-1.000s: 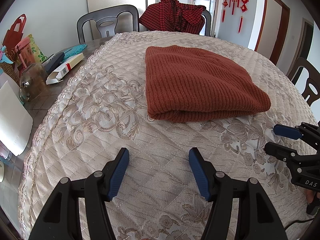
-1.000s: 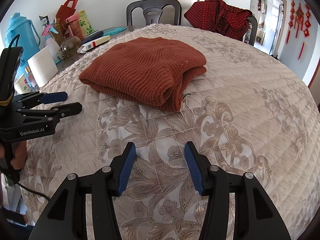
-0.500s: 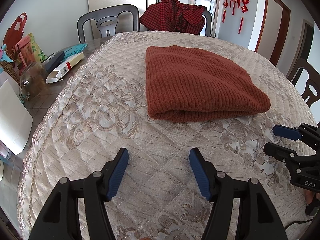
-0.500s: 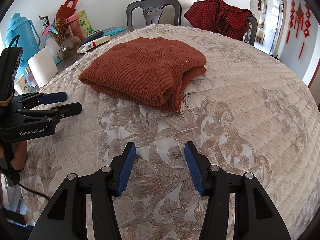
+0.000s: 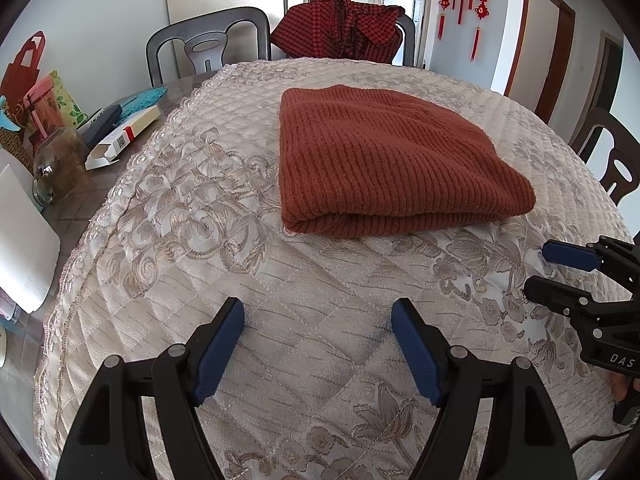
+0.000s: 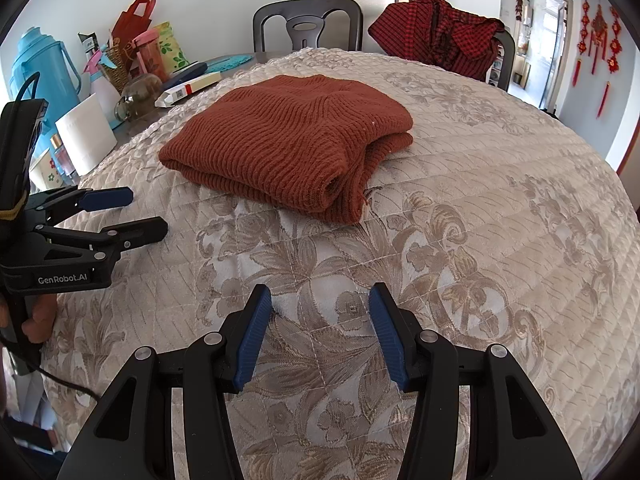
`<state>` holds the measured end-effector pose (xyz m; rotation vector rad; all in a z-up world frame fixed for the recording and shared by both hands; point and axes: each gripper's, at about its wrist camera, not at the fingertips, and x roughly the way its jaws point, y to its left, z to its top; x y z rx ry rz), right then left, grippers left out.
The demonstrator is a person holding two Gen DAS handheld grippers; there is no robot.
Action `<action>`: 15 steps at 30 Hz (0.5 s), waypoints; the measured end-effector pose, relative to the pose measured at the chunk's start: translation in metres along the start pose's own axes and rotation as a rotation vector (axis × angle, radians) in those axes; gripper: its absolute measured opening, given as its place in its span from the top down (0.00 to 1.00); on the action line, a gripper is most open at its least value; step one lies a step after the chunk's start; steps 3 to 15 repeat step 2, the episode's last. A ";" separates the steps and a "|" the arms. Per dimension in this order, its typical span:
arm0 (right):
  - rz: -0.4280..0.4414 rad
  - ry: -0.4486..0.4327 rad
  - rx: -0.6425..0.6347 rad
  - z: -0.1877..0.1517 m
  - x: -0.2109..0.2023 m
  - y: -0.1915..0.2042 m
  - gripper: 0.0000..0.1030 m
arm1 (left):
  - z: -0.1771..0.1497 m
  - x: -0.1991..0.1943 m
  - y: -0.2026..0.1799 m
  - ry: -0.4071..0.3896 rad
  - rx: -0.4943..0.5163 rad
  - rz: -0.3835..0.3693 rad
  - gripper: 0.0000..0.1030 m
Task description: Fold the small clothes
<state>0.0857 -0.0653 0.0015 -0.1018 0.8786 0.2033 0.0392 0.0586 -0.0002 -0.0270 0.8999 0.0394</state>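
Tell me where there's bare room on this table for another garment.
Free: the quilted cloth right of the rust sweater, and the strip between the sweater and both tools. Crowded: the bare table edge left of the cloth, with the white box, jar and bags.

A red checked garment (image 6: pixel 440 36) hangs over a chair at the far side of the bench (image 6: pixel 500 220). A blue thermos (image 6: pixel 44 76), a glass jar (image 5: pixel 56 168) and a white carton (image 5: pixel 120 140) stand at its left edge.
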 end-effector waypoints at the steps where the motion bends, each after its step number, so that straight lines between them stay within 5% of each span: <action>1: 0.000 0.000 0.000 0.000 0.000 0.000 0.50 | 0.000 0.000 0.000 0.000 0.001 0.001 0.24; 15: 0.000 0.000 0.000 0.000 0.000 0.000 0.50 | 0.000 0.000 0.001 0.000 0.001 0.001 0.24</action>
